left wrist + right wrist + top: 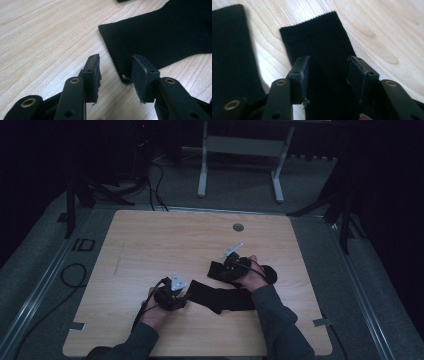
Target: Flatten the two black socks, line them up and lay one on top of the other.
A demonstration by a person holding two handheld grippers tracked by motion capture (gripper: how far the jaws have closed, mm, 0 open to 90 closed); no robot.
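Two black socks lie on the wooden table [150, 240]. The nearer sock [220, 297] stretches between my hands; its ribbed cuff [162, 37] lies flat in the left gripper view. My left gripper [186, 293] [116, 75] is open, low over the table, and the cuff's near corner sits between the pads, close to the right one. The farther sock [216, 269] lies under my right hand. My right gripper [222, 269] [328, 77] is open and straddles that sock's cuff [319, 40], whose cloth passes between the jaws. The nearer sock [232, 50] shows at the left of the right gripper view.
A round grey grommet [238, 227] sits in the table near its far edge. Bare wood spreads over the left and far parts of the table. Beyond it stands a white desk frame [240, 150]. A cable loop [72, 275] lies on the floor at the left.
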